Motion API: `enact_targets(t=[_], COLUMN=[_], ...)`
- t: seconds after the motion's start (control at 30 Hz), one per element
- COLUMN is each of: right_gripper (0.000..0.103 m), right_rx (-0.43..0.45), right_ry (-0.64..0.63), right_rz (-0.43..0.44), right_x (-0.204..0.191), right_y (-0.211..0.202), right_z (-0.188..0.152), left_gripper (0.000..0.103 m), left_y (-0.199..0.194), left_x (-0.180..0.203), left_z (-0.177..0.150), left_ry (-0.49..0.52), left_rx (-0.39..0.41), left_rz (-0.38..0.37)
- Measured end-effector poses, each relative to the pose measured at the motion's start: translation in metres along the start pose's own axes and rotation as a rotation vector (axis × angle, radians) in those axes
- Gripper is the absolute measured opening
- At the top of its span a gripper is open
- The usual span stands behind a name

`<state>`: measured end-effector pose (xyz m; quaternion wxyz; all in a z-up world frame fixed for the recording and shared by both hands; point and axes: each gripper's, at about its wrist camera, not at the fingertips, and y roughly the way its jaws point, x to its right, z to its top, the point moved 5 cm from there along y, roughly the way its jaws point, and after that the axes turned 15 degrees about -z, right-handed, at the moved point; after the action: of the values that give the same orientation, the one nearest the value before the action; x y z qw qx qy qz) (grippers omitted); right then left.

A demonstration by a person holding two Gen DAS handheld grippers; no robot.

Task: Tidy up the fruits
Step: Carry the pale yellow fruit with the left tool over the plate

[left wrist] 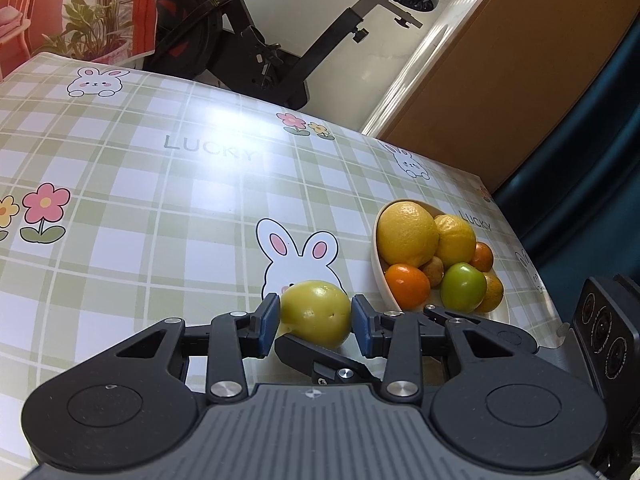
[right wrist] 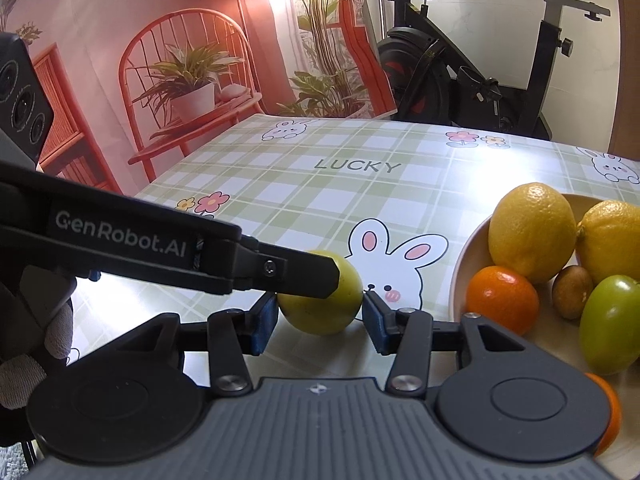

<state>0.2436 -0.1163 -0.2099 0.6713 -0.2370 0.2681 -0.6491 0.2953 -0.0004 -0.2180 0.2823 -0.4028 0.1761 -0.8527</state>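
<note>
The yellow-green fruit (left wrist: 316,314) sits on the tablecloth (left wrist: 160,200) beside the bowl (left wrist: 378,264), clamped across its middle by the left gripper (left wrist: 316,320); the right gripper (right wrist: 320,316) straddles it with jaws apart, and it looks firm, smooth, likely slippery.

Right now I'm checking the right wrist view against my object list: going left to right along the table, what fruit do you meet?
yellow-green fruit between the right gripper fingers → orange → large lemon → small brown fruit → green fruit, the last four in the bowl.
</note>
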Motion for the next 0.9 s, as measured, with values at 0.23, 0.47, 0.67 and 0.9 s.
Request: enact_targets(t=[0.23,0.47,0.67,0.9], right_gripper=[0.049,0.049,0.049,0.048], right_rx=[0.0,0.001,-0.004,-0.004], right_ry=[0.02,0.019,0.022,0.021], right_rz=[-0.019,-0.027,-0.028,-0.028], right_x=[0.01,0.012,0.012,0.013], right_y=[-0.01,-0.011,-0.009,-0.008], right_z=[-0.009,-0.01,-0.009,-0.009], left_gripper=[0.041,0.041,0.042,0.043], left_y=[0.004,0.002,0.003,0.007], left_x=[0.006,0.004,-0.002,-0.003], left_z=[-0.006,-0.004,0.001,0.002], left_ry=[0.007,-0.001,-0.022,-0.024], left_rx=[-0.01,0.003,0.019,0.015], left_rz=[-0.029,-0.027,-0.028,-0.035])
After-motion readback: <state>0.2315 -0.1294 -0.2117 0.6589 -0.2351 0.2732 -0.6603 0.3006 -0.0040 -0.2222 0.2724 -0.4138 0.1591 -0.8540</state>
